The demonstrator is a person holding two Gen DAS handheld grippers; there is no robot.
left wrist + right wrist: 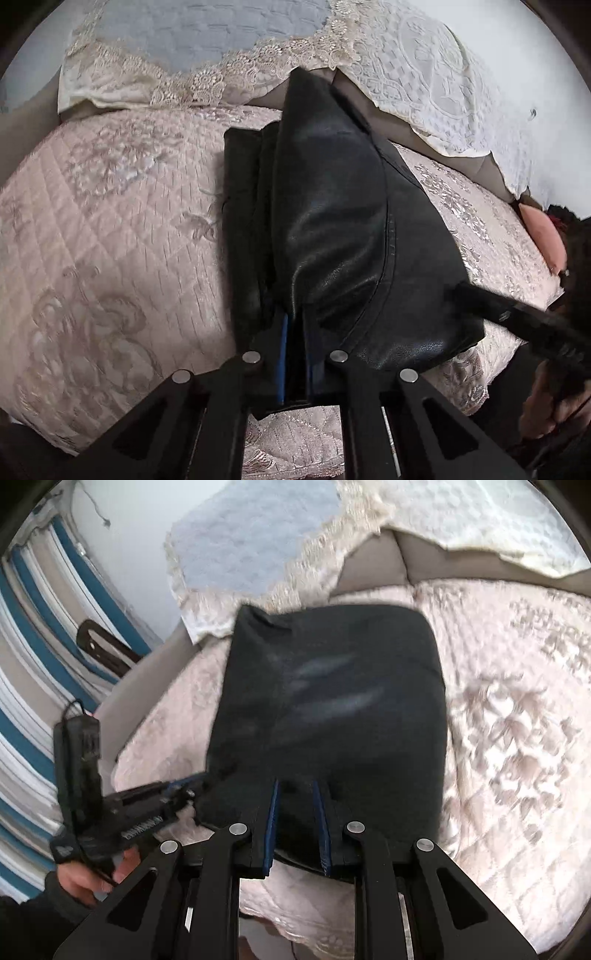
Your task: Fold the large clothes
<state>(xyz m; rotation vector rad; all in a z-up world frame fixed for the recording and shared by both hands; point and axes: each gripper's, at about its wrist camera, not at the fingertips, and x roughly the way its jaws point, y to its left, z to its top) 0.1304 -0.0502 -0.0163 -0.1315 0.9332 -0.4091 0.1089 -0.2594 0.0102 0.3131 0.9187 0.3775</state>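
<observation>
Covering the whole seat is a pink quilted sofa cover [110, 229] with woven floral patterning; beige upholstery shows along its back edge. Over the backrest hangs a cream lace throw [229, 70], grey-blue panel in its middle, scalloped trim along the lower edge. White wall behind. In the right wrist view a blue-and-white striped fabric [33, 686] fills the left margin, with a dark wooden piece [103, 646] against it. A pink cushion [543, 236] sits at the far right of the left wrist view.

Black leather garment [332, 229] lies folded on the seat, near the front edge, its far end reaching the foot of the backrest. Layers stacked, a seam curving along the top panel. Right wrist view is motion-blurred, so surface detail is lost there.

Left gripper [295, 328]: jaws nearly together, blue pads pinching the near edge of the garment. A hand [85, 878] holds its handle, cable trailing.

Right gripper [299, 805]: jaws narrowly apart, clamped on the garment's near edge, thick fold between the pads.

No containers seen
</observation>
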